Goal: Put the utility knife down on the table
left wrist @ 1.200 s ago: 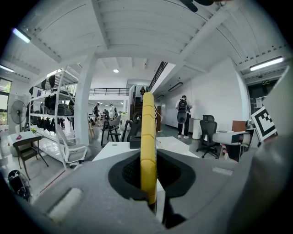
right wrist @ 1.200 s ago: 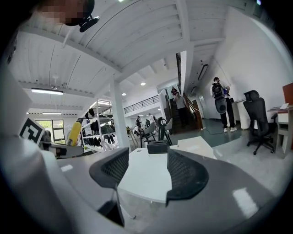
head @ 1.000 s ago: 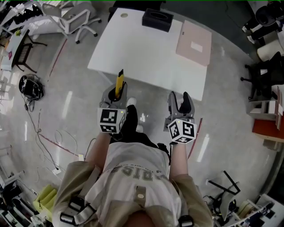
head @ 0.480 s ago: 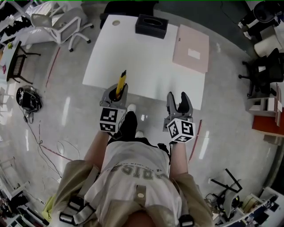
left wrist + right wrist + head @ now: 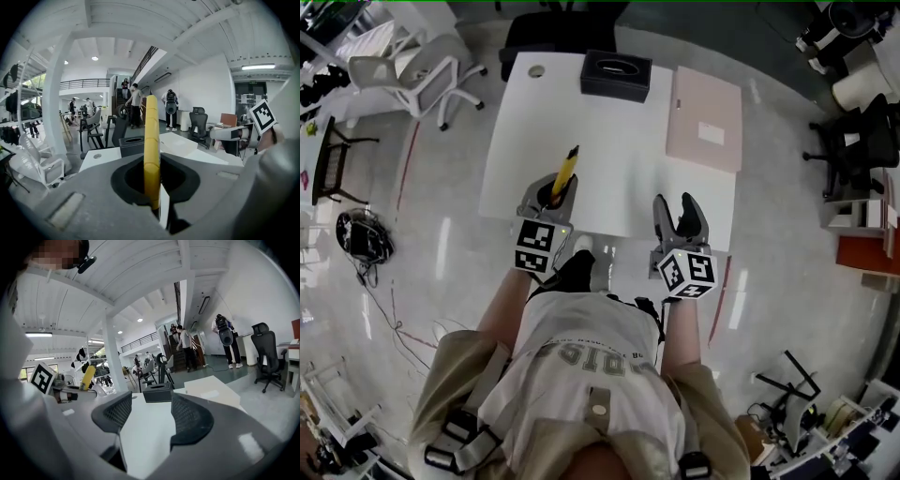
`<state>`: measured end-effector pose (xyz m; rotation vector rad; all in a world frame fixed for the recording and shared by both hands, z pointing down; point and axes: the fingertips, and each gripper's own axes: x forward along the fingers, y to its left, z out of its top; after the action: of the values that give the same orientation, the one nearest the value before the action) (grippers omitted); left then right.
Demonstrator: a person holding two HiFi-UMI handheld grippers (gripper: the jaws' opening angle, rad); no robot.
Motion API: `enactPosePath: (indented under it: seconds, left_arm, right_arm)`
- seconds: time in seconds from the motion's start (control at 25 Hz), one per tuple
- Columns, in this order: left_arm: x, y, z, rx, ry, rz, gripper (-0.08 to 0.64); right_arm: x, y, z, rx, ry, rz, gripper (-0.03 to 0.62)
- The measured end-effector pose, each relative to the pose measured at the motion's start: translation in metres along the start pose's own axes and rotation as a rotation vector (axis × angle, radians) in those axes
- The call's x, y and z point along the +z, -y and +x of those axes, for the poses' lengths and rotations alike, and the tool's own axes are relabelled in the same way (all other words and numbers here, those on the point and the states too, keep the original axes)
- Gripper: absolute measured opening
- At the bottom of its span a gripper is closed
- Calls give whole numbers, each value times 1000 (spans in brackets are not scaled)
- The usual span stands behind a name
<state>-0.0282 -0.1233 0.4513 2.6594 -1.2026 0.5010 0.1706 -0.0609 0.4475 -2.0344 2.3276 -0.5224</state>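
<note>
While the white table lies just ahead of both sets of fingers, the right gripper gapes empty and the left gripper pinches the yellow utility knife, which juts beyond its fingertips over the near edge, likely ready for lowering.

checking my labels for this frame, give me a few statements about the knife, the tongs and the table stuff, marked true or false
1. The left tongs are shut on the yellow utility knife. True.
2. A pink board lies on the right part of the white table. True.
3. The utility knife lies flat on the table. False: the left tongs hold it up, and its tip points out over the table's near edge.
4. The right tongs grip the black box. False: they are open and empty, and the box stands at the table's far edge.
</note>
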Motion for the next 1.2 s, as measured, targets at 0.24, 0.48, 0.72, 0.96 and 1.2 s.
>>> enactPosePath:
  seconds: [0.24,0.48,0.72,0.96,1.2]
  left_arm:
    - [0,-16,34,-137,-56,105,29]
    - [-10,-13,54,-286,-135,203,29]
    - [-30,-2,66,-394,-213,235,29]
    - [-43,7,76,-457,-285,295,29]
    - [-57,16,84,-521,-375,343,29]
  right_arm:
    - [-2,-12,37,51,-45,-55,249]
    - [-7,-31,59,163,-134,-165,249]
    - [-23,-42,71,288,-250,-250,249]
    - [-28,-46,81,404,-332,-347,249]
    - [-27,-56,95,540,-410,-546,249]
